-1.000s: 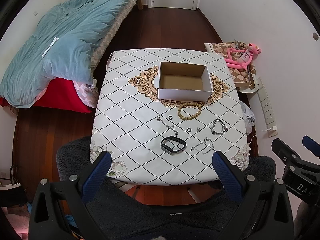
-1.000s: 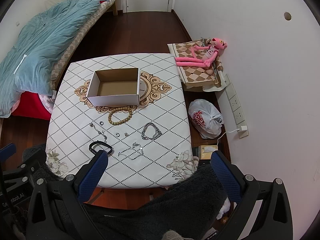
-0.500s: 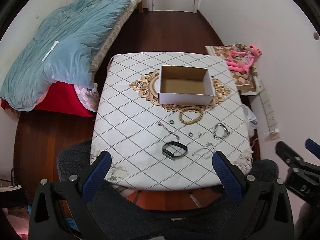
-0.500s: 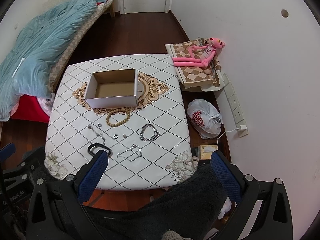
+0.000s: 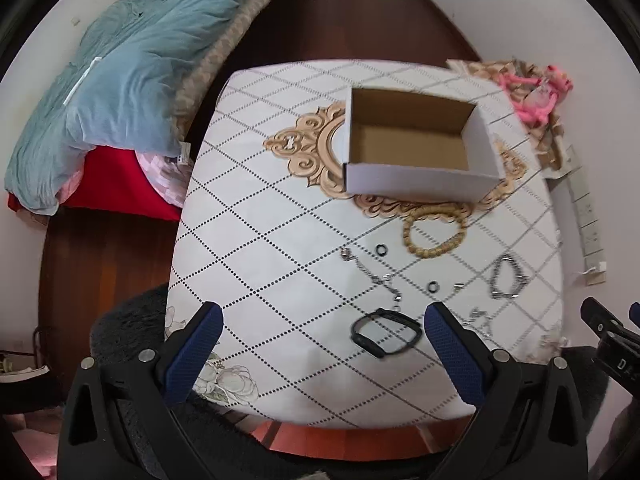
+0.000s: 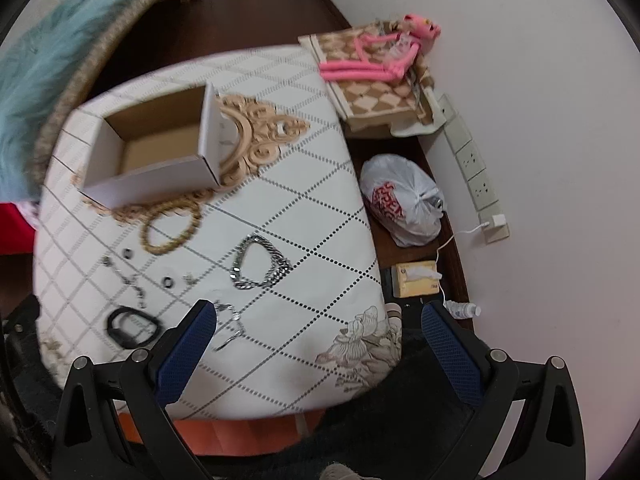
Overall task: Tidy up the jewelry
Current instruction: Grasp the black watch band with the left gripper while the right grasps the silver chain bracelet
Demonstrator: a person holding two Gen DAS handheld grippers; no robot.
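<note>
An open, empty cardboard box (image 5: 416, 148) (image 6: 156, 152) stands at the far middle of the patterned table (image 5: 280, 216) (image 6: 304, 208). In front of it lie a wooden bead bracelet (image 5: 434, 236) (image 6: 170, 228), a silver chain bracelet (image 5: 506, 278) (image 6: 260, 262), a black band (image 5: 386, 332) (image 6: 132, 326), a thin chain (image 5: 376, 276) (image 6: 128, 280), small rings (image 5: 382, 249) (image 6: 168, 281) and a thin necklace (image 6: 230, 324). My left gripper (image 5: 320, 354) is open and empty over the table's near edge. My right gripper (image 6: 320, 354) is open and empty over the near right corner.
A bed with a blue duvet (image 5: 120, 80) stands to the left. Right of the table are a pink plush toy (image 6: 380, 56) on a checked cushion, a white plastic bag (image 6: 404, 200), a tissue box (image 6: 416, 280) and wall sockets (image 6: 472, 172). Dark fleece (image 6: 400, 420) lies below the grippers.
Both grippers have moved forward and down toward the table, so the jewelry looks larger. The right view has swung to the right. Both stay open and empty.
</note>
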